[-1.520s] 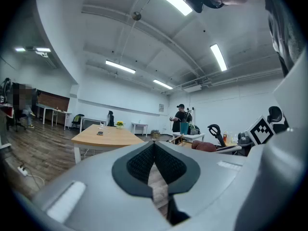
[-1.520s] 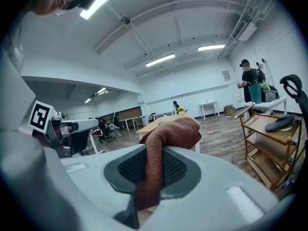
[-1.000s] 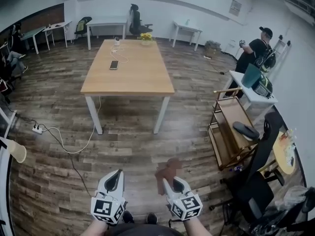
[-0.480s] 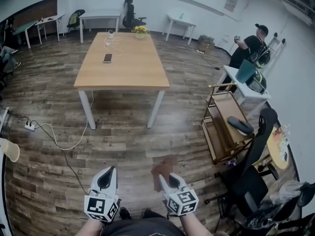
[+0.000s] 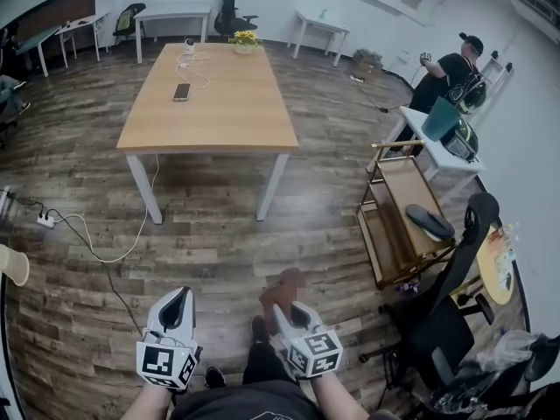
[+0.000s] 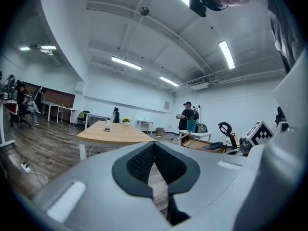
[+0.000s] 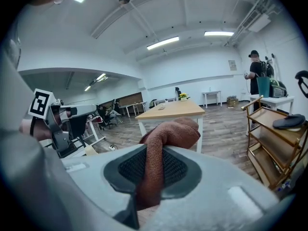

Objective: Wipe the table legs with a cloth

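Head view: the big wooden bench (image 5: 210,103) with white legs (image 5: 269,186) stands well apart, so no wiping can start yet.

Left gripper view: the left gripper (image 6: 154,153) has its fingers (image 6: 137,163) together, holding nothing.

Right gripper view: the right gripper (image 7: 153,154) has its fingers (image 7: 177,167) squeezing the fluffy brown cloth (image 7: 168,133), ready for rubbing.

An office — white desks (image 5: 319,23); swivel chairs (image 5: 446,335); strip lights (image 6: 126,63).

Phone (image 5: 181,92) on table (image 5: 223,116), trolley (image 5: 401,191) rightward
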Demonstrator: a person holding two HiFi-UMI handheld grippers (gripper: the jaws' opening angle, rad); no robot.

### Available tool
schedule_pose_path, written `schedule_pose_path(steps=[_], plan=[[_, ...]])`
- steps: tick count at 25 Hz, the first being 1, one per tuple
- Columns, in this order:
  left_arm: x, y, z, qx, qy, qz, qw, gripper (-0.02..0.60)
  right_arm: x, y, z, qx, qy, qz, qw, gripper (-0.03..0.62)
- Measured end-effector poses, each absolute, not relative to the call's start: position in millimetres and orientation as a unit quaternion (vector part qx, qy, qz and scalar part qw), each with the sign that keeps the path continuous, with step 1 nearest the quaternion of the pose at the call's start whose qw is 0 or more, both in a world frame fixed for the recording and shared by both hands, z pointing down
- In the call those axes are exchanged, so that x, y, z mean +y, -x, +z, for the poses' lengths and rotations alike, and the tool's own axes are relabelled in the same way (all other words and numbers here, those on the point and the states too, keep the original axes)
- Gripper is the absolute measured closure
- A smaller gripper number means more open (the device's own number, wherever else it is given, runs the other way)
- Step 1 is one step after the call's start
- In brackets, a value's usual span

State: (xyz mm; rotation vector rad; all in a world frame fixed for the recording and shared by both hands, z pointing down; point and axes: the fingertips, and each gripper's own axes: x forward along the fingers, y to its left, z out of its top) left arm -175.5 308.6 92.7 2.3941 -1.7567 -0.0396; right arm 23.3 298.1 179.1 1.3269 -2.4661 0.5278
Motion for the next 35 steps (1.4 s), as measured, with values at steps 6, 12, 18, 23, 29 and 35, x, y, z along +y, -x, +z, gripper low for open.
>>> schedule_pose_path(steps=[6,12,18,23,29,35], plan=[[231,151,99,-0.608,-0.789,0.002,0.086,0.562,210,-48,188,-0.868,-0.431,0.181,0.165,0.533],[143,120,93,-0.625,-0.776,0.011,0.077,0.563,121,-58,186,-0.891,-0.382,0.171,0.176,0.533],[90,125,114,-0.636,-0.766,0.012,0.090,0.563,69,-39,199,-0.896,-0.358,0.149,0.216,0.533],[48,143,136,-0.628,-0.768,0.014,0.125,0.562,32,-16,206,-0.891,-0.359,0.166,0.225,0.533],[-6,145,143,-0.596,-0.794,0.008,0.120,0.563,-21,-15,211,-0.868,-0.403,0.182,0.227,0.533],[-52,157,161,-0.598,-0.791,0.009,0.128,0.561,-59,-6,236,-0.872,-0.380,0.176,0.252,0.533]])
